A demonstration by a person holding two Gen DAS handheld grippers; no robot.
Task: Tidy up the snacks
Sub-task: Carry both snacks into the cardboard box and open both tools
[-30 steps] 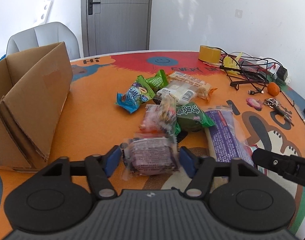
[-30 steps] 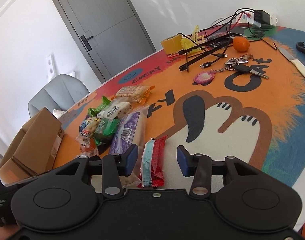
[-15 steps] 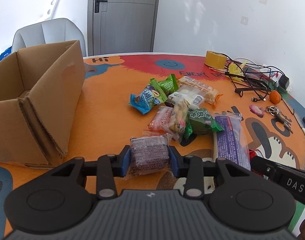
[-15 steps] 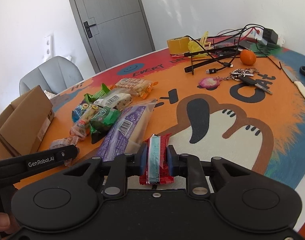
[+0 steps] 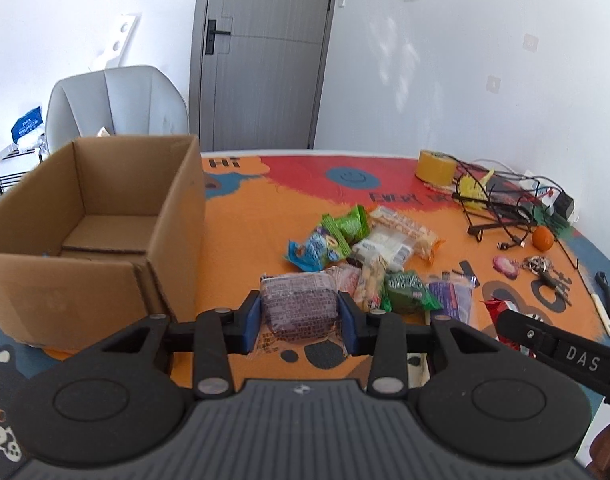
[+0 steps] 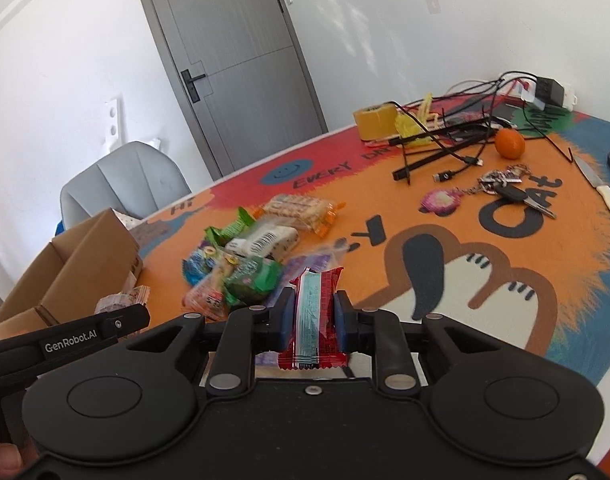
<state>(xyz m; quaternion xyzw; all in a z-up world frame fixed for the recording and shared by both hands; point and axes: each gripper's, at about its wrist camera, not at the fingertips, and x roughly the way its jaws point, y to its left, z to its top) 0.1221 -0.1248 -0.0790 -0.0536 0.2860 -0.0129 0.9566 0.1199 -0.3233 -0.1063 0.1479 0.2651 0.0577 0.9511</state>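
My left gripper (image 5: 300,314) is shut on a purple-brown wrapped cake packet (image 5: 299,306), held a little above the table. An open cardboard box (image 5: 105,216) stands to its left with bare cardboard showing inside. My right gripper (image 6: 313,318) is shut on a red and light-blue snack bar (image 6: 313,316), also lifted off the mat. A pile of snack packets (image 5: 369,248) lies in the middle of the table: green, blue, white, orange and purple wrappers. The same snack pile (image 6: 249,260) lies ahead and left in the right wrist view, with the box (image 6: 73,264) beyond it.
The round table has an orange cartoon mat (image 6: 465,240). At its far right lie a yellow tape roll (image 5: 436,166), tangled black cables (image 5: 501,200), an orange fruit (image 5: 543,238), keys (image 6: 505,184) and a knife (image 6: 603,196). A grey chair (image 5: 117,104) and a door stand behind.
Both grippers closed on their packets, the left on the cake packet and the right on the red bar, and both then rose from the table. The box has come into fuller view.
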